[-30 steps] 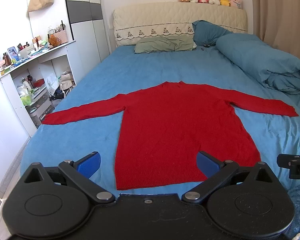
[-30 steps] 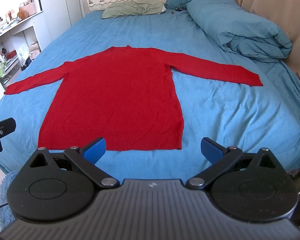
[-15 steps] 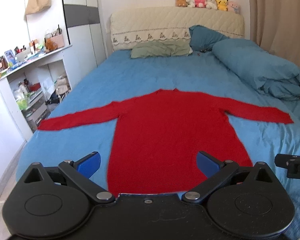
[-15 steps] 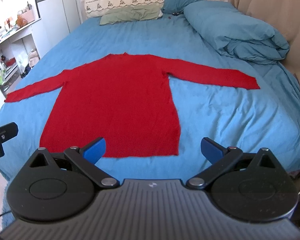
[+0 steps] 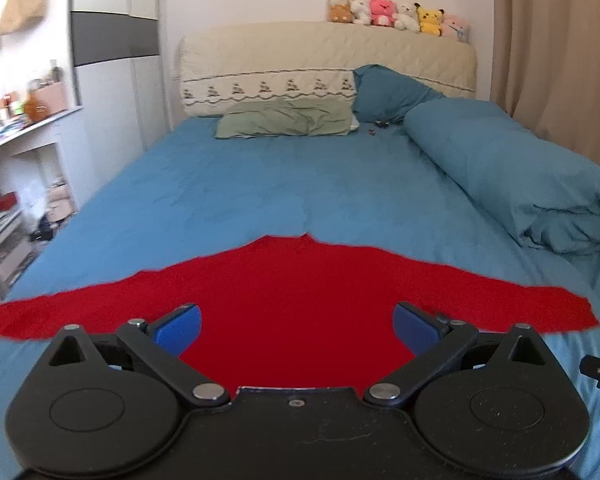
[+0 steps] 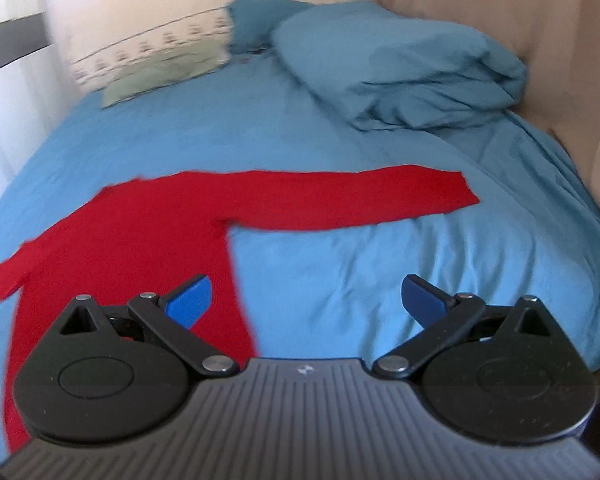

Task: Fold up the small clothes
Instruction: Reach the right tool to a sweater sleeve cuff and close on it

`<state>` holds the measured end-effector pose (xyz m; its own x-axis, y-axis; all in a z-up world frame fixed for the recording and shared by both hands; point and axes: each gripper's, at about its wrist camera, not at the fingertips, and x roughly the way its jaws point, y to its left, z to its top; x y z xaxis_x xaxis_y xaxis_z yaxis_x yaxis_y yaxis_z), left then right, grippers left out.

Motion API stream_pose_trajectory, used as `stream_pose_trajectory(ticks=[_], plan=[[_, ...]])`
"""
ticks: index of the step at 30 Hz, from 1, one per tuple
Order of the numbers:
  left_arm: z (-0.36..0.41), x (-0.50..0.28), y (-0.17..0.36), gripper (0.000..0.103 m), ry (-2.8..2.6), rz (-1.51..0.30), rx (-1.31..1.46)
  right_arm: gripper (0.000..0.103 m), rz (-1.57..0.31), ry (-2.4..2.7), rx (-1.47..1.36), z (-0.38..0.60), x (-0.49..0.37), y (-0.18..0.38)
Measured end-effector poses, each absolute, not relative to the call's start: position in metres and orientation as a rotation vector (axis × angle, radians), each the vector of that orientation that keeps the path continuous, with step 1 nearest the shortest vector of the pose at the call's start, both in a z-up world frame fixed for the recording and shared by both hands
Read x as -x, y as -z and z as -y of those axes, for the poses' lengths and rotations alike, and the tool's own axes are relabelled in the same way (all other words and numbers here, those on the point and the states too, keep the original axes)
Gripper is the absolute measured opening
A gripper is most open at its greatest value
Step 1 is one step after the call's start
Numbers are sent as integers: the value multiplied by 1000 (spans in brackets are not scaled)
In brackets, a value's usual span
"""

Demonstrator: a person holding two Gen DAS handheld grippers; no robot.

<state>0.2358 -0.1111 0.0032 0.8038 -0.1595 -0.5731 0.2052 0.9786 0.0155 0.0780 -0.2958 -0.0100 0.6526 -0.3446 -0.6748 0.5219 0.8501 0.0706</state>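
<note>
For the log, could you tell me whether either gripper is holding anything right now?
Neither: the left gripper and right gripper are both open and empty above the red sweater.

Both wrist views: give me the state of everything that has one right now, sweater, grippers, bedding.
Red sweater: spread flat on the bed, unfolded, both sleeves out sideways.
Left gripper: open, empty, over the sweater's body.
Right gripper: open, empty, pointing toward the sweater's right sleeve.
Blue duvet: bunched along the bed's right side.
Green pillow: lying flat, rumpled, at the headboard.
</note>
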Motion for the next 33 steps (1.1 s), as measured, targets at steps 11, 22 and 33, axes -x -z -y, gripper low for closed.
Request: stream_pose_trajectory(ticks=[11, 22, 33], plan=[[185, -388, 78, 103, 246, -706, -134, 103, -687, 747, -385, 424, -186, 122], [232, -468, 148, 103, 249, -899, -74, 90, -678, 845, -580, 524, -208, 179], [245, -509, 201, 103, 187, -985, -96, 29, -523, 926, -718, 573, -206, 195]])
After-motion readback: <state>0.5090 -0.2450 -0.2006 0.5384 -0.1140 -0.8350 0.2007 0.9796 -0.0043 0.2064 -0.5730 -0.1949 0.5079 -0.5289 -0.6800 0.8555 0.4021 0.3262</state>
